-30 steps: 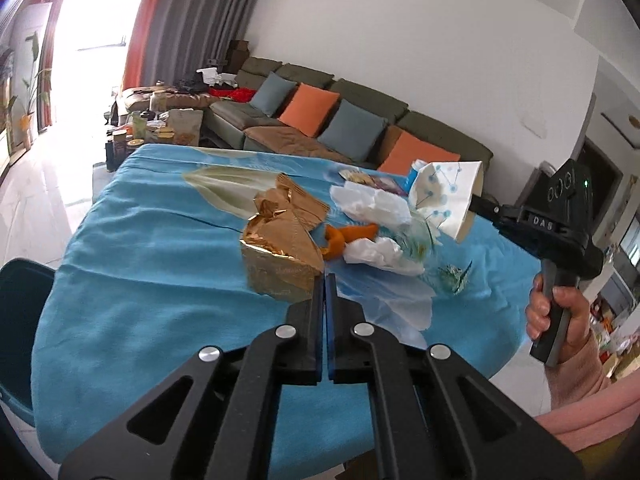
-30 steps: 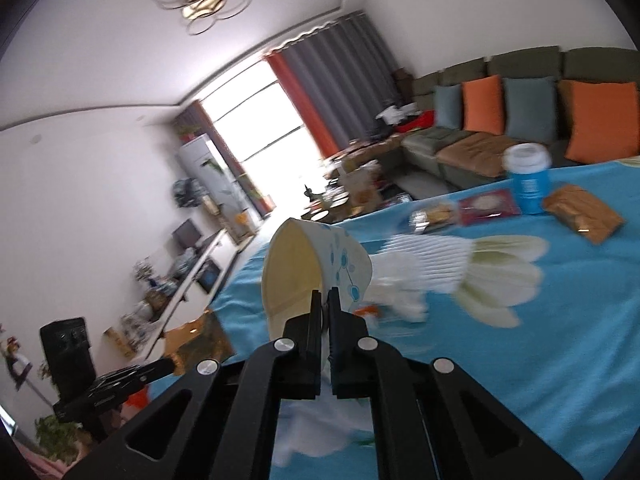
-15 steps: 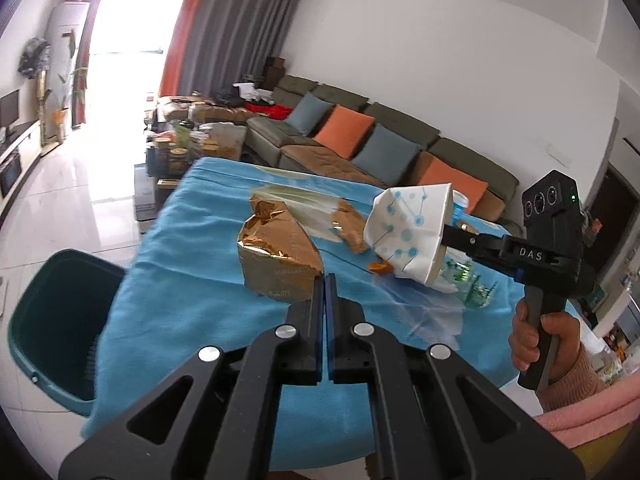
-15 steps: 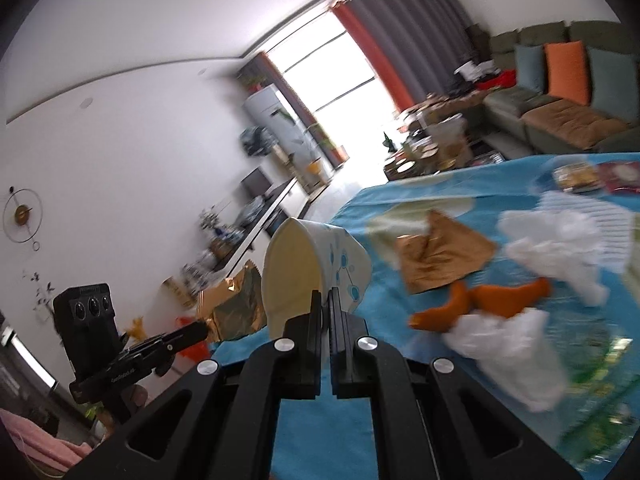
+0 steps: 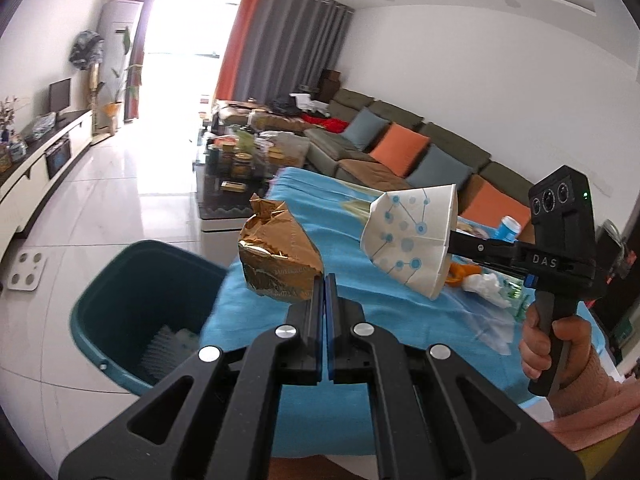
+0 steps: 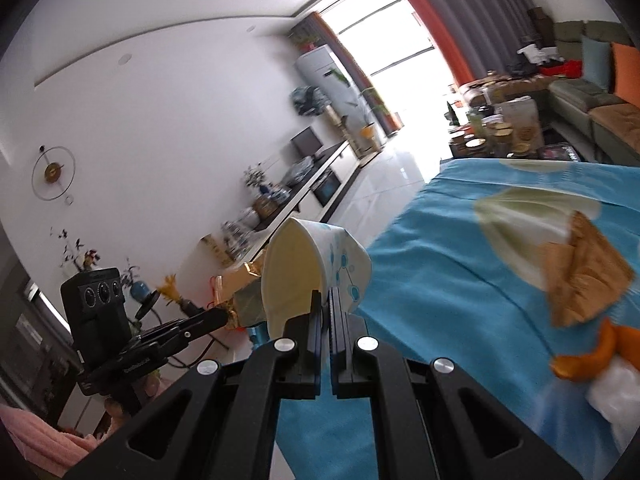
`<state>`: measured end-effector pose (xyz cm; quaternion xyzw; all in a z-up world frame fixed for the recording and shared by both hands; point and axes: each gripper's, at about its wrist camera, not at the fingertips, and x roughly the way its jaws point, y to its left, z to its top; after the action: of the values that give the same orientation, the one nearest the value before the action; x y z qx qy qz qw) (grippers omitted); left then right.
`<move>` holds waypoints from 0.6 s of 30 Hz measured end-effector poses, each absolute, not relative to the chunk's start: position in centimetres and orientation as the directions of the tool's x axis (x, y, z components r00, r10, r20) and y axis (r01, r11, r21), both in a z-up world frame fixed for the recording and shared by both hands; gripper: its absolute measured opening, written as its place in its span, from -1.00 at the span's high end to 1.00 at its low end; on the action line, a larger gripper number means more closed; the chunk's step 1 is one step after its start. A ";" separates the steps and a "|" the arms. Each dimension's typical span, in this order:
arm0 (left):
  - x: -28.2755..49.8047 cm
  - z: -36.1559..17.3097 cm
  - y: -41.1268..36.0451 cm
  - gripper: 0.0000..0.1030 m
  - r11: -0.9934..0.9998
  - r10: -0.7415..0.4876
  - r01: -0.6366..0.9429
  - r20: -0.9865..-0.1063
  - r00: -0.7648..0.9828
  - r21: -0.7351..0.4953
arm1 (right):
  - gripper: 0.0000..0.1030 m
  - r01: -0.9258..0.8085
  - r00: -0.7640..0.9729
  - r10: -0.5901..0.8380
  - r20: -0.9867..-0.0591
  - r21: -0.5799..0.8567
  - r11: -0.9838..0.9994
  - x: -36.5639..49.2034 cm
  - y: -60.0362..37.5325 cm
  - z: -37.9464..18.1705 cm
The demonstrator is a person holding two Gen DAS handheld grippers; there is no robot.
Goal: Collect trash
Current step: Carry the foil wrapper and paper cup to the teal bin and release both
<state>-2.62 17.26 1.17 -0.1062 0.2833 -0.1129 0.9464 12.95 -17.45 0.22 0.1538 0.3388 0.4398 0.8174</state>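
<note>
The left gripper point(image 5: 324, 280) is clamped on a crumpled gold foil bag point(image 5: 278, 258), which hangs in the air at the middle of the left wrist view, just above the near rim of a dark teal bin point(image 5: 120, 292) that stands on the floor at lower left beside the table edge. Something pale and ribbed lies at the bottom of the bin; what it is I cannot tell. To the right in that view the right gripper point(image 6: 325, 300) is pinched tight on the rim of a squashed white paper cup point(image 5: 412, 240) with blue dots, held up over the blue tablecloth point(image 5: 360, 216). In the right wrist view the cup fills the centre with its pale inside facing up and left, and the foil bag shows just behind it at lower left. On the cloth at the right of that view lie a flat brown wrapper point(image 6: 584, 276), orange peel point(image 6: 588, 356) and a white crumpled tissue point(image 6: 616, 388), near one another
</note>
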 end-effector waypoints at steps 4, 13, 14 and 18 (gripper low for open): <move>-2.7 1.2 19.0 0.97 0.963 -0.225 0.106 -0.519 0.824 -0.249 | 0.95 -0.639 0.337 0.840 -0.425 0.552 0.536 13.7 -14.5 0.4; -2.2 0.4 22.0 0.97 0.972 -0.153 0.023 -0.554 0.819 -0.235 | 0.95 -0.666 0.261 0.856 -0.446 0.559 0.494 14.6 -10.3 0.1; -2.2 0.3 22.2 0.97 0.972 -0.148 0.017 -0.556 0.818 -0.233 | 0.95 -0.667 0.255 0.857 -0.449 0.560 0.492 14.6 -9.9 0.1; -2.0 -0.1 22.8 0.97 0.974 -0.128 -0.007 -0.570 0.812 -0.229 | 0.95 -0.676 0.230 0.855 -0.465 0.556 0.484 15.1 -8.1 -0.2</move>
<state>-1.99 22.77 -0.08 -0.1105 0.3050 -0.0321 0.9454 15.06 -8.10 -0.20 0.1192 0.3756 0.4938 0.7751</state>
